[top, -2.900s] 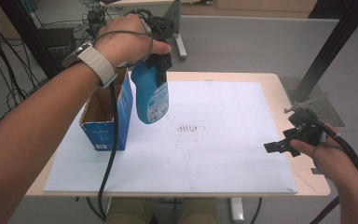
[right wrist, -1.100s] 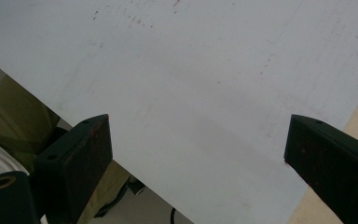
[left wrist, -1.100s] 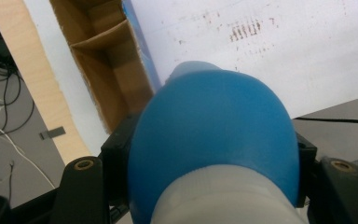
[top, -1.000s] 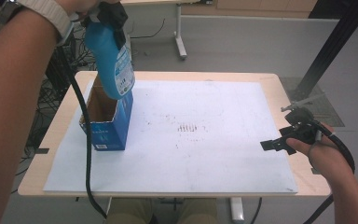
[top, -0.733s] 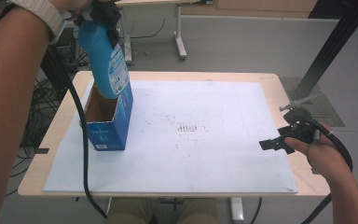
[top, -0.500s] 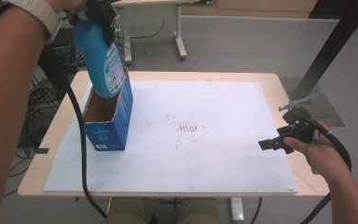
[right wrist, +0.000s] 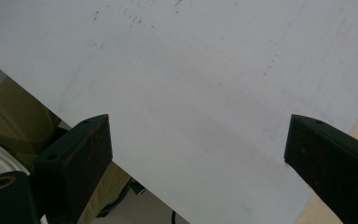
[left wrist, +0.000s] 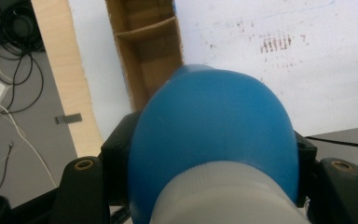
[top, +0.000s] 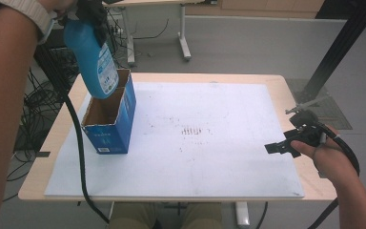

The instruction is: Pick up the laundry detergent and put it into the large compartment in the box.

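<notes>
Even, soft indoor light leaves only faint shadows on the pale desk (top: 248, 157). The blue bottle (left wrist: 212, 140) looms blurred and close; the high view is slightly soft.

Grey floor (top: 248, 47) seen around wooden tabletop (top: 286, 90); cables (top: 33, 109) strewn at left; second table's legs (top: 183, 33) behind.

lab | loose floor cables (top: 43, 95) | bare worktable (top: 286, 95) | grey floor (top: 248, 43)
</notes>
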The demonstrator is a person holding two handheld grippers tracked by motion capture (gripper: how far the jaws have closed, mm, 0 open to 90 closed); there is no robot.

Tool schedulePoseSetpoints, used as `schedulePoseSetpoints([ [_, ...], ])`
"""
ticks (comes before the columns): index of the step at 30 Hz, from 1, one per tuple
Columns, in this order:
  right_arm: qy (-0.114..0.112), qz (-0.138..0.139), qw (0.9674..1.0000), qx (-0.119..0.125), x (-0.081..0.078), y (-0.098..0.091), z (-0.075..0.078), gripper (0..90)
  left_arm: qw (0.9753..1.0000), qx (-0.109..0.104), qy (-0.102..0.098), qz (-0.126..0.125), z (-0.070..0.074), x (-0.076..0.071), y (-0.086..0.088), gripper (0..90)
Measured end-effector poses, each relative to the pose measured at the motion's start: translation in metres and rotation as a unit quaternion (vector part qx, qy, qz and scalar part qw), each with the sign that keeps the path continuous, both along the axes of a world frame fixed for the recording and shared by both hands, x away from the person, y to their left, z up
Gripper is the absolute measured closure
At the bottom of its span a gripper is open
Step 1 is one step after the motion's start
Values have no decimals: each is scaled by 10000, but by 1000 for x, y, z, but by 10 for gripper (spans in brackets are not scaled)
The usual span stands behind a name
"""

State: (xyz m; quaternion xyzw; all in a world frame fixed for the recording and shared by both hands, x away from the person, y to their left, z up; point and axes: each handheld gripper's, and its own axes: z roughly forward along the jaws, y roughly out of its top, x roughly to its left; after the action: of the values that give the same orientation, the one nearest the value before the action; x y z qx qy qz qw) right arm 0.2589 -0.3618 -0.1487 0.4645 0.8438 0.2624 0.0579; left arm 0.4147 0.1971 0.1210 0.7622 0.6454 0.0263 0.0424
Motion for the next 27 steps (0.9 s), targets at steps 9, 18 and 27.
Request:
schedulePoseSetpoints([
  [9, 7, -8, 10000, 3, 0, 0, 0, 75, 9999, -22, -11, 133, -4, 2, 11, 383],
  [18, 18, 1, 10000, 10, 1, 0, -2, 75, 9998, -34, -28, 203, -13, 6, 18, 383],
  [27, 20, -13, 10000, 16, 0, 0, -2, 75, 9996, 8, -15, 281, -23, 11, 22, 383],
])
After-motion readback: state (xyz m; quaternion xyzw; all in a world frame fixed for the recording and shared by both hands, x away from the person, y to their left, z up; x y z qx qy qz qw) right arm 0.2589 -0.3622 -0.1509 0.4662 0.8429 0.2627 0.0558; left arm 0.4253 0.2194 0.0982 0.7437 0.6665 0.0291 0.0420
